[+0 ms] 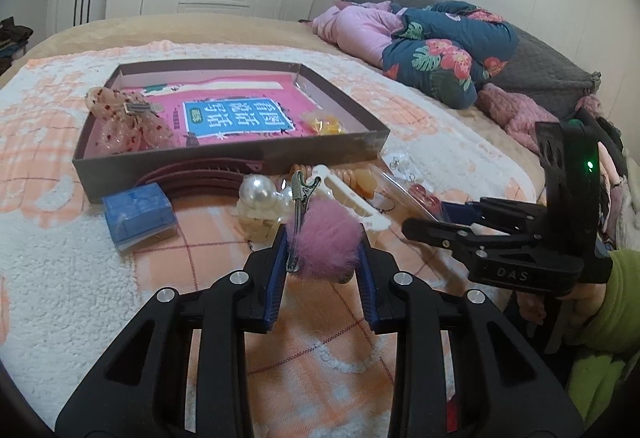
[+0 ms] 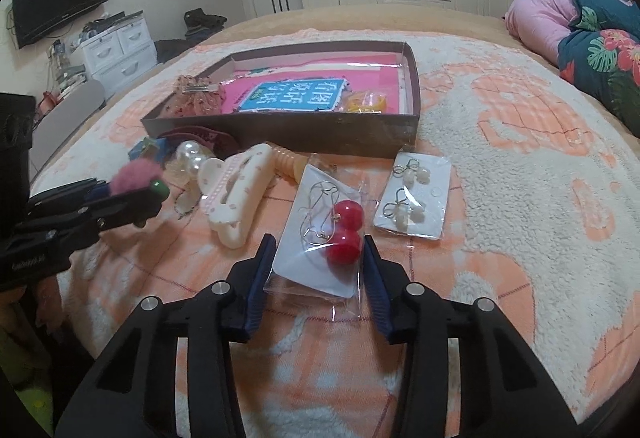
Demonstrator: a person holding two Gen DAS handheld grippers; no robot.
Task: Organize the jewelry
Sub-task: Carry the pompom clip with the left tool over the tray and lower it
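Left wrist view shows the left tongs (image 1: 322,250) pinching a pink pompom hair clip (image 1: 326,246), its metal clip standing up beside the left finger, lifted just above the blanket (image 1: 60,278) on the bed. At 11 o'clock from it lies the shallow cardboard box (image 1: 224,158), where a dotted fabric bow clip (image 1: 120,118) and a yellow bundle (image 1: 324,124) already rest on a pink book cover. Loose pieces crowd the box's near wall: a blue box (image 1: 138,212), dark red headbands (image 1: 200,180), a pearl hair tie (image 1: 258,192), and a white claw clip (image 1: 352,202).

Right wrist view has the right tongs (image 2: 318,258) spread either side of a bagged card of red ball earrings (image 2: 344,230), not yet pressing it. A second card of white bow earrings (image 2: 414,198) lies at 1 o'clock, just beside it.

The step in hand looks like carrying the pompom clip to the box while the right side prepares its own pickup. Done well, the left tongs should keep an even squeeze on the fluffy ball, which compresses and could slip, rise clear of the box wall, and release over a bare patch of the pink cover. The right tongs would do best closing on the card's edges rather than the round beads, since the slick bag may slide.

Both tools point forward and slightly down towards the bed; the right one, gripped by a hand (image 1: 568,302) in a green sleeve, sits at 3 o'clock of the left, near it but apart.
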